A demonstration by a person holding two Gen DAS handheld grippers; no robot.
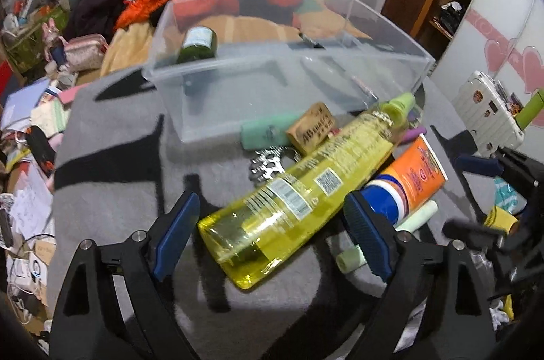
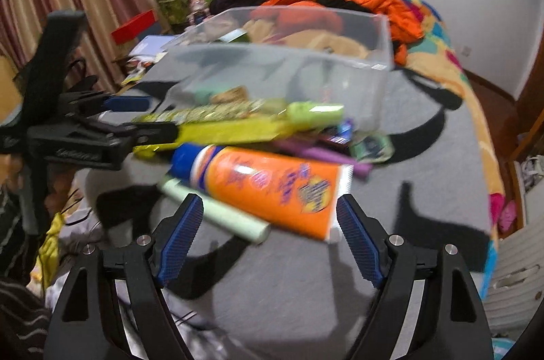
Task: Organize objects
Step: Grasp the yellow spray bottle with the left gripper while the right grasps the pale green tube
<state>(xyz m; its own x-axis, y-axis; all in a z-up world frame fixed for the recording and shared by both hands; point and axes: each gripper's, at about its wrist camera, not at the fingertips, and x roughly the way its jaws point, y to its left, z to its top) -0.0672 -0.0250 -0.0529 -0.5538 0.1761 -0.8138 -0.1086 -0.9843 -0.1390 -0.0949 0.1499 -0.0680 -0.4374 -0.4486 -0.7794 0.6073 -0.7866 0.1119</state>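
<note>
Low in the left wrist frame, my left gripper (image 1: 268, 234) stood spread around the yellow bottle's (image 1: 292, 193) base, pads not touching. Lower centre of the right frame, my right gripper (image 2: 270, 234) gaped around the orange tube (image 2: 272, 186). Behind sat the clear bin (image 1: 272, 60).

bright indoor light | hard shadows | right view blurred — fisheye-warped edges

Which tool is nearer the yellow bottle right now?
Left. The left tool is open with its fingers on either side of the yellow bottle at its base. The right tool is open around the orange tube, which lies beside the bottle.
</note>
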